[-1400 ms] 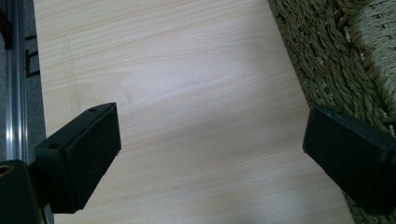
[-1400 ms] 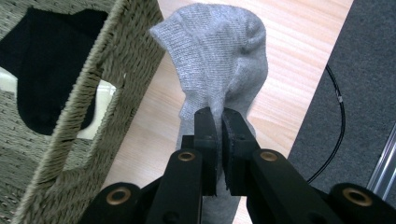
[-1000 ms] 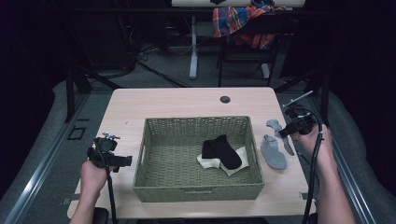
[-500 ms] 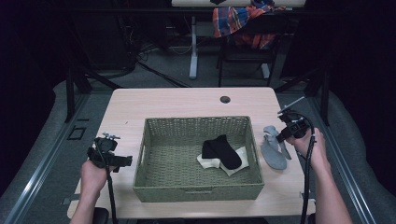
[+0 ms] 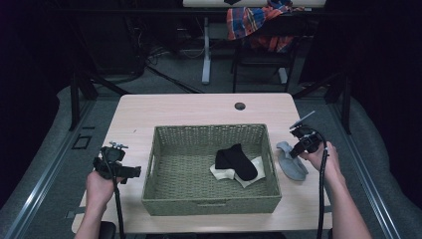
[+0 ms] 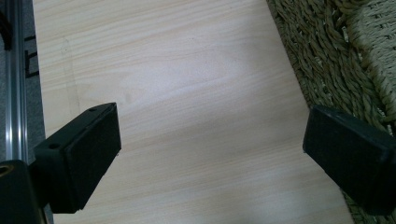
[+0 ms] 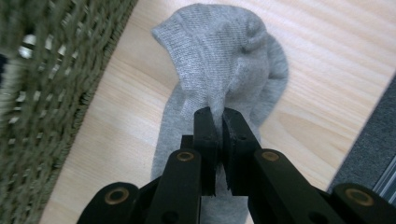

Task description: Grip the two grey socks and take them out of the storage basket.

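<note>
While the right gripper (image 5: pixel 298 141) sits at the right edge of the table (image 5: pixel 179 107), its jaws are pressed together on a raised fold of the grey sock (image 7: pixel 224 65), as the right gripper view confirms: the fabric is pinched between the two black pads and pulled up into a ridge. The remainder of the sock lies flat on the table, just beside the right outer wall of the wicker basket (image 5: pixel 209 204).

Orientation: the long axis of the sock runs near-to-far, roughly parallel to the basket's right wall. The pinch point is toward the far end of the sock, so the near end will hang below the jaws when lifted.

Governing relation: the basket lies to the left of the held sock, with only the right wall between them. The probable move is lift, carry left over the rim, release. The trailing end must clear the rim.

Inside the basket, a black sock (image 5: pixel 236 162) rests on a white sock (image 5: pixel 251 172), toward the right half.

The left gripper (image 5: pixel 115 167) is well apart, left of the basket; its jaws stand wide and hold nothing, above bare tabletop. The right hand is clearly nearer.
</note>
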Tool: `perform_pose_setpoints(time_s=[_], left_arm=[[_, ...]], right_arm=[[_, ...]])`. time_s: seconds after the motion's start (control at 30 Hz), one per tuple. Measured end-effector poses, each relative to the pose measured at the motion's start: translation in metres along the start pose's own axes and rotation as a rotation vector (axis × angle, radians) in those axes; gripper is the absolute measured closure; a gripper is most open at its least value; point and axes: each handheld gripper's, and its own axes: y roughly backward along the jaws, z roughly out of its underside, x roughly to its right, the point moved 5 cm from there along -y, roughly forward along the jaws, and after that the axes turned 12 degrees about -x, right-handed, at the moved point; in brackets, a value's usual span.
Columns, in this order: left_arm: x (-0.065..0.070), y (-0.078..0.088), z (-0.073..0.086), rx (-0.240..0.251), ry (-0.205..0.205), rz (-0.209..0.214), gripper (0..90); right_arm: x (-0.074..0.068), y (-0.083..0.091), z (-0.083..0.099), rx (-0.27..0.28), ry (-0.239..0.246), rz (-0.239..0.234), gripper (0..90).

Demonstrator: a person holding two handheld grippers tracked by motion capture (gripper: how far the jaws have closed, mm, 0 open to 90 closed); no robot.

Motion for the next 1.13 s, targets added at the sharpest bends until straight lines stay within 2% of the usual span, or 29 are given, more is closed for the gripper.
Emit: perform_pose_setpoints(time_s=[0.03, 0.07, 0.1, 0.13, 0.2, 0.33, 0.37, 0.4, 0.43, 0.5, 0.67, 0.7, 0.73, 0.87, 0.93, 0.97, 1.07, 1.1, 1.13], left_arm=[[0.0, 0.0, 0.0, 0.0, 0.001, 0.0, 4.4], [0.0, 0.0, 0.0, 0.001, 0.0, 0.0, 4.4], [0.0, 0.0, 0.0, 0.0, 0.0, -0.001, 4.4], [0.0, 0.0, 0.0, 0.0, 0.0, 0.0, 4.4], [0.0, 0.0, 0.0, 0.001, -0.001, 0.0, 4.4], [0.0, 0.0, 0.0, 0.0, 0.001, -0.002, 4.4], [0.0, 0.0, 0.0, 0.001, 0.001, -0.002, 4.4], [0.0, 0.0, 0.0, 0.0, -0.001, -0.003, 4.4], [0.0, 0.0, 0.0, 0.0, -0.001, -0.003, 4.4], [0.0, 0.0, 0.0, 0.001, 0.001, -0.003, 4.4], [-0.001, 0.0, 0.0, 0.003, 0.003, -0.003, 4.4], [-0.001, 0.0, 0.0, 0.003, 0.004, -0.003, 4.4], [-0.001, 0.0, 0.0, 0.004, 0.004, -0.003, 4.4], [-0.002, 0.0, 0.0, 0.005, 0.005, -0.001, 4.4], [-0.002, 0.001, 0.0, 0.006, 0.005, -0.002, 4.4], [-0.002, 0.001, 0.0, 0.006, 0.006, -0.002, 4.4], [-0.002, 0.001, 0.0, 0.006, 0.008, -0.001, 4.4], [-0.002, 0.001, 0.0, 0.005, 0.006, -0.001, 4.4], [-0.002, 0.0, 0.0, 0.006, 0.008, -0.001, 4.4]], right_arm=[[0.001, -0.001, 0.0, -0.017, 0.008, 0.005, 85.3], [0.0, -0.005, -0.001, 0.0, -0.006, 0.003, 85.3], [0.001, -0.006, -0.001, -0.018, 0.006, 0.007, 85.3], [0.0, -0.008, -0.002, 0.003, -0.011, -0.001, 85.3], [0.002, -0.01, -0.002, -0.02, 0.003, -0.006, 85.1], [0.003, -0.016, -0.003, -0.022, -0.007, -0.009, 84.0], [0.002, -0.018, -0.003, -0.003, -0.022, -0.023, 82.7], [0.003, -0.017, -0.003, -0.021, -0.009, -0.028, 80.6], [0.003, -0.017, -0.003, -0.005, -0.021, -0.028, 78.7], [0.003, -0.013, -0.003, -0.006, -0.008, -0.022, 73.7], [0.0, 0.01, 0.001, 0.075, -0.033, -0.03, 50.8], [0.0, 0.018, 0.003, 0.083, -0.02, -0.042, 46.3], [-0.002, 0.023, 0.005, 0.108, -0.03, -0.044, 42.7], [-0.007, 0.039, 0.013, 0.167, -0.021, -0.061, 27.4], [-0.01, 0.043, 0.017, 0.182, -0.023, -0.083, 20.2], [-0.011, 0.044, 0.02, 0.179, -0.021, -0.079, 14.3], [-0.013, 0.046, 0.026, 0.178, -0.02, -0.066, 13.7], [-0.015, 0.045, 0.033, 0.174, -0.015, -0.047, 9.4], [-0.016, 0.044, 0.034, 0.18, -0.024, -0.044, 8.8]])
